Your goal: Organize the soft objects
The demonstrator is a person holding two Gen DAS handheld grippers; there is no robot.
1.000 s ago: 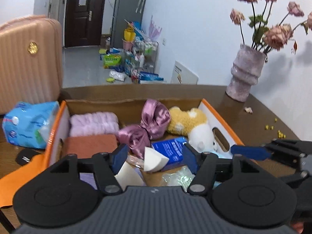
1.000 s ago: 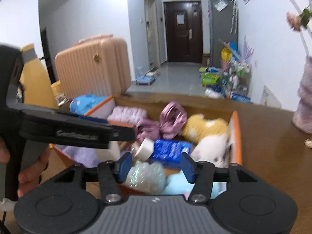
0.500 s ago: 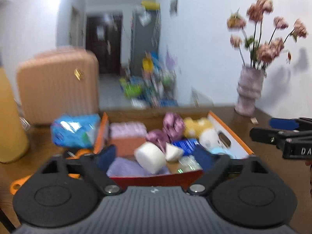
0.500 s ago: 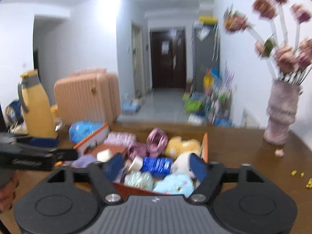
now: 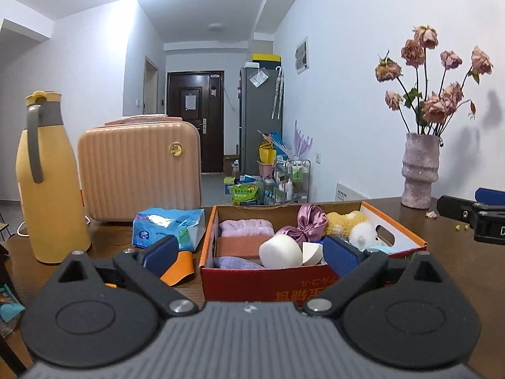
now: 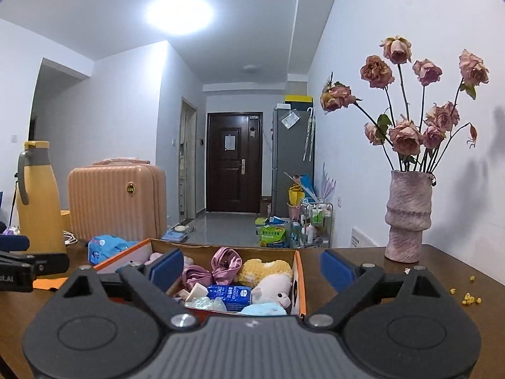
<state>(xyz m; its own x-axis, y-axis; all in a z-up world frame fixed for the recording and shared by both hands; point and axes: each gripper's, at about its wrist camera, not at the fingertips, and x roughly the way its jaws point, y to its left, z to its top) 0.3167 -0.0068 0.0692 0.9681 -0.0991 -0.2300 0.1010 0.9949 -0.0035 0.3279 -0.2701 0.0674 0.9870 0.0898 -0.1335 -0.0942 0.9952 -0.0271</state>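
Note:
An orange-rimmed cardboard box (image 5: 265, 279) stands on the brown table and holds soft items: a lilac towel (image 5: 246, 227), a purple satin bow (image 5: 307, 222), a yellow and white plush (image 5: 350, 224), white sponges (image 5: 279, 251) and a brown cloth (image 5: 240, 244). The box (image 6: 301, 279) also shows in the right wrist view with the bow (image 6: 221, 267), the plush (image 6: 268, 279) and a blue packet (image 6: 232, 293). My left gripper (image 5: 251, 254) is open and empty in front of the box. My right gripper (image 6: 251, 267) is open and empty, near the box's right front.
A yellow jug (image 5: 47, 189) and a pink suitcase (image 5: 139, 170) stand at the left. A blue tissue pack (image 5: 169, 225) and an orange cloth (image 5: 178, 268) lie left of the box. A vase of dried roses (image 5: 419, 170) stands at the right.
Both grippers have drawn back and up from over the box and opened wider. The white sponge that was between the left fingers now lies in the box.

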